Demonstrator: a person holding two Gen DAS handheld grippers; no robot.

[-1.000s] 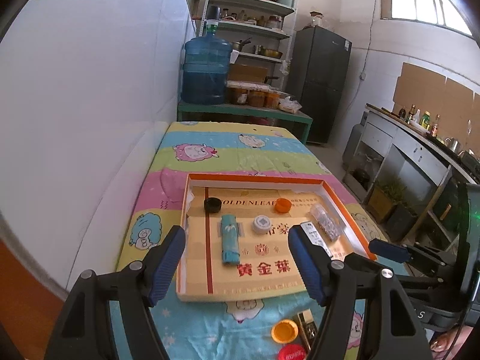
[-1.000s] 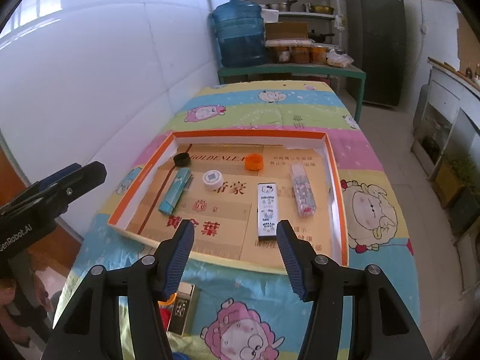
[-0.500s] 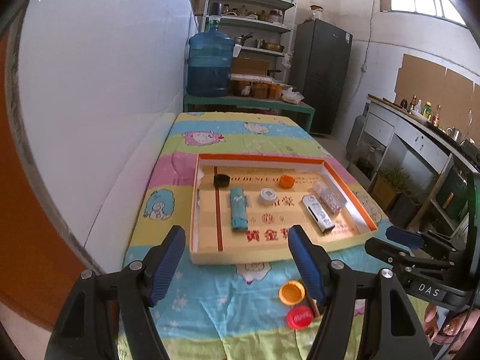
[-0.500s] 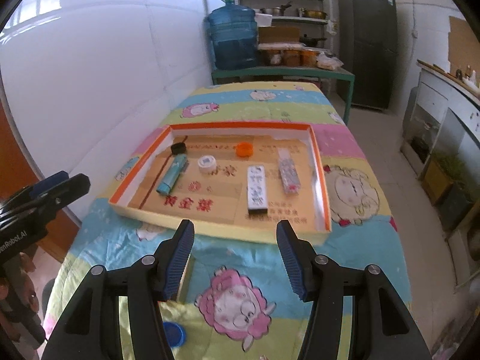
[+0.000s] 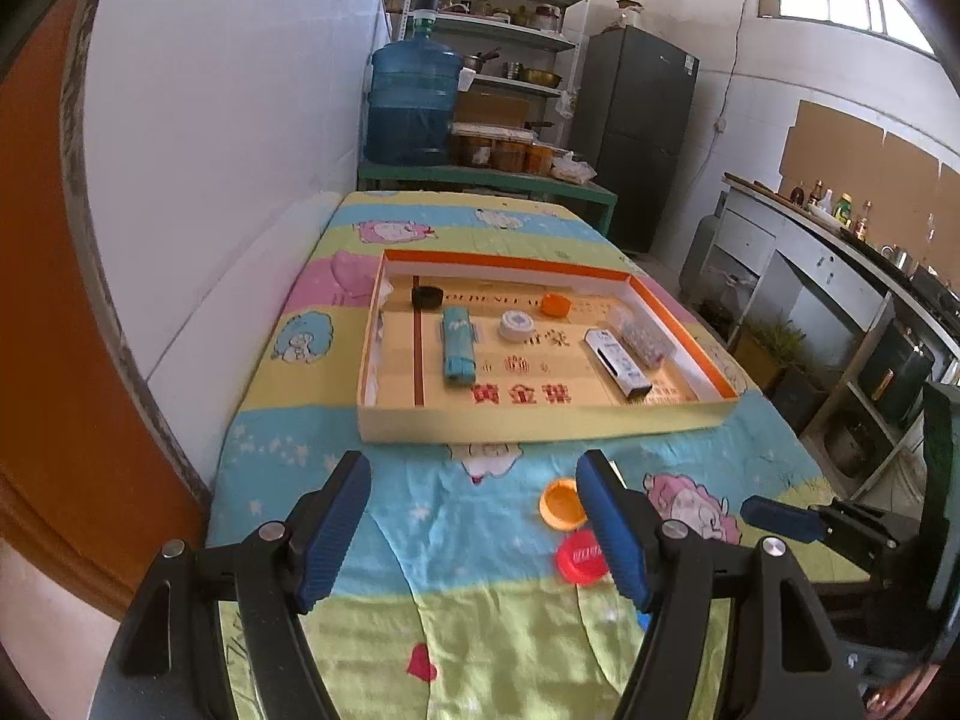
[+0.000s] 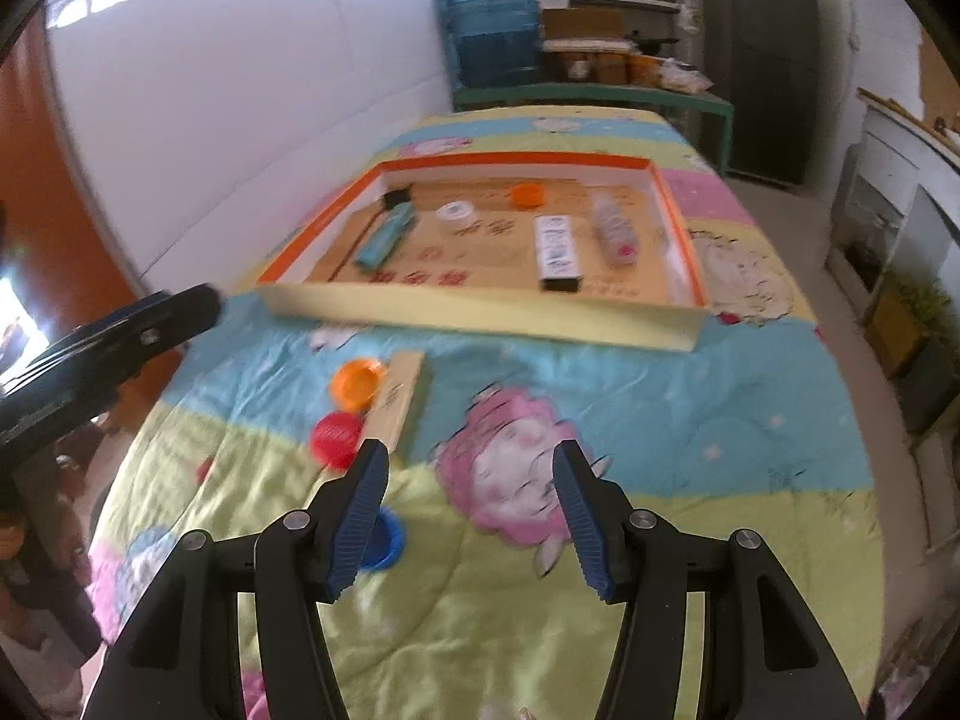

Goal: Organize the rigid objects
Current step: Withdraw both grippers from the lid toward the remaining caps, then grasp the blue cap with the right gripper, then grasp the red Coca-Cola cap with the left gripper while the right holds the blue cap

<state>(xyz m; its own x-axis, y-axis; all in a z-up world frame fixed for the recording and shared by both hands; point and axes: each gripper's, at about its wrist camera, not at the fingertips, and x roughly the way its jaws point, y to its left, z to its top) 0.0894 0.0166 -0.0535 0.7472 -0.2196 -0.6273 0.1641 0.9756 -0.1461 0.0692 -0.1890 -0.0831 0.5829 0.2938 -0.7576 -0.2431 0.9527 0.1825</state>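
Observation:
A shallow orange-rimmed cardboard tray (image 5: 540, 417) (image 6: 480, 315) lies on the cartoon cloth. In it are a black cap (image 5: 426, 296), a teal tube (image 5: 458, 345), a white cap (image 5: 515, 324), an orange cap (image 5: 555, 303), a white box (image 5: 618, 362) and a clear packet (image 5: 641, 335). In front of the tray lie an orange cap (image 5: 561, 504) (image 6: 357, 382), a red cap (image 5: 581, 557) (image 6: 336, 438), a wooden block (image 6: 399, 393) and a blue cap (image 6: 381, 540). My left gripper (image 5: 474, 531) and right gripper (image 6: 471, 519) are open and empty above the near cloth.
A white wall runs along the left of the table. Behind the table stand a blue water jug (image 5: 411, 105), shelves and a dark fridge (image 5: 636, 132). A counter (image 5: 840, 252) runs on the right. The other gripper shows at the frame edge (image 5: 780, 519) (image 6: 120, 336).
Both grippers have pulled back from the tray toward the table's near end. The loose caps and wooden block on the cloth have come into view. Both stay open.

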